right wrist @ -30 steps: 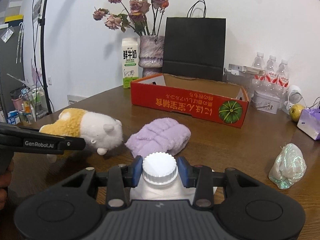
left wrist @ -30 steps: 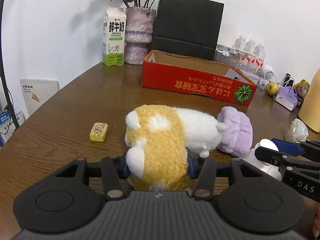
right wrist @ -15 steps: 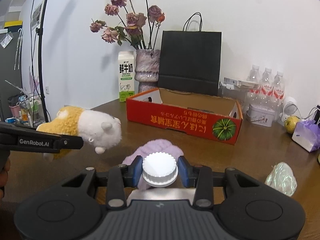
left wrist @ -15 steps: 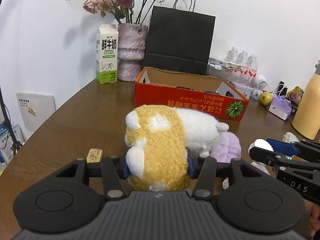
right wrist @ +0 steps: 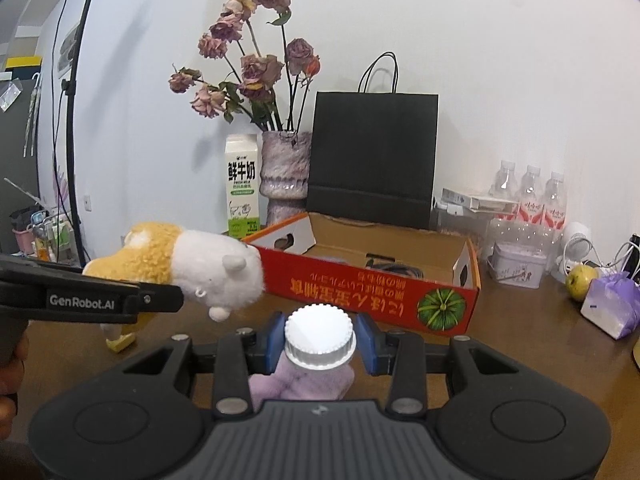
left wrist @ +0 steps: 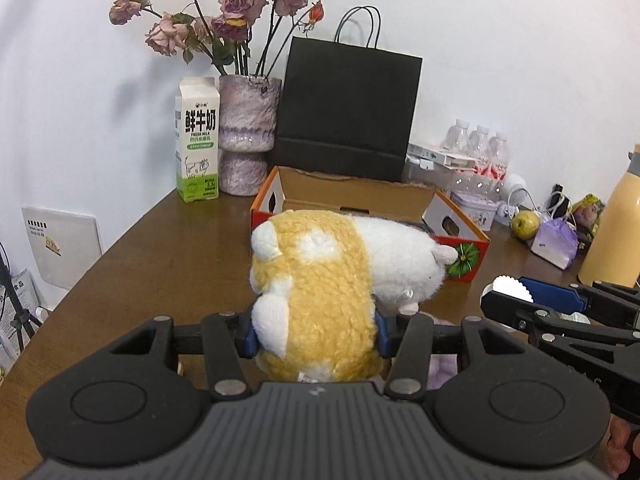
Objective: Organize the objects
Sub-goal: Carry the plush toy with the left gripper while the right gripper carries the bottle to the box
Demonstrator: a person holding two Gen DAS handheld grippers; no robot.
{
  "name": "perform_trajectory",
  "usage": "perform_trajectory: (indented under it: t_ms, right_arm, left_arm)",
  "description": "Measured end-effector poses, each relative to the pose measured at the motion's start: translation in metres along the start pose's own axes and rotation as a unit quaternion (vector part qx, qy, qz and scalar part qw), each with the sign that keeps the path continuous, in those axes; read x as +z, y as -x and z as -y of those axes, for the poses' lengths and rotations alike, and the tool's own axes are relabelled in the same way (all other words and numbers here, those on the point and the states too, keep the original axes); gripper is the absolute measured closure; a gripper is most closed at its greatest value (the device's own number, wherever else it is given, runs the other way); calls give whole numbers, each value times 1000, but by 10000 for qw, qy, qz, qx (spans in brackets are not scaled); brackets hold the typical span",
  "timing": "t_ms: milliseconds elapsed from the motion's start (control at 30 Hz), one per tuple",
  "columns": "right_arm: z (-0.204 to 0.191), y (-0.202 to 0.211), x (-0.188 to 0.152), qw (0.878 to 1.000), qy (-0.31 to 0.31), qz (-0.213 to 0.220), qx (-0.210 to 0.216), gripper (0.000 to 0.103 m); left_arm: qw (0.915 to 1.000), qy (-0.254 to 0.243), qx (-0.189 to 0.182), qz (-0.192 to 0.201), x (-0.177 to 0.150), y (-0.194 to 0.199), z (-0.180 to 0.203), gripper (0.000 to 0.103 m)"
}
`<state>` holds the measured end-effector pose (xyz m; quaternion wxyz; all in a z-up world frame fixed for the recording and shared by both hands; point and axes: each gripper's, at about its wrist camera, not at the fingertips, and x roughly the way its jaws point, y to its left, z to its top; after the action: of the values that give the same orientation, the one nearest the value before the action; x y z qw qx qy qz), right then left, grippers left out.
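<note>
Above the brown surface (left wrist: 152, 248), my left gripper (left wrist: 316, 334) clamps its fingers (left wrist: 247, 334) on the yellow rear of a plush toy (left wrist: 320, 280), whose white head points toward the red cardboard box (right wrist: 372, 280). My right gripper (right wrist: 320, 344) has its fingers (right wrist: 366, 346) closed against the white ribbed cap of a bottle (right wrist: 320, 338), also held off the surface; the bottle's body is hidden below the gripper. Beneath it lies a purple fluffy cloth (right wrist: 300, 382). Behind the box stand a milk carton (left wrist: 198, 144), a vase of dried roses (left wrist: 246, 136) and a black paper bag (left wrist: 344, 116). Farther right sit an apple (right wrist: 580, 282) and water bottles (right wrist: 532, 196).
</note>
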<state>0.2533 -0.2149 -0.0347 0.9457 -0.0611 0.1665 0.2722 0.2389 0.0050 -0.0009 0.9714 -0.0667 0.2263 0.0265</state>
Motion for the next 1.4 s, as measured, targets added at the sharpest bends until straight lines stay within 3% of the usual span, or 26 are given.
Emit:
perform_trajectory:
  t_ms: [1400]
  right_arm:
    - [47,-109,60,9991,-226,252,-255,66]
  left_arm:
    - [9990,318,115,307,79,-109,9,52]
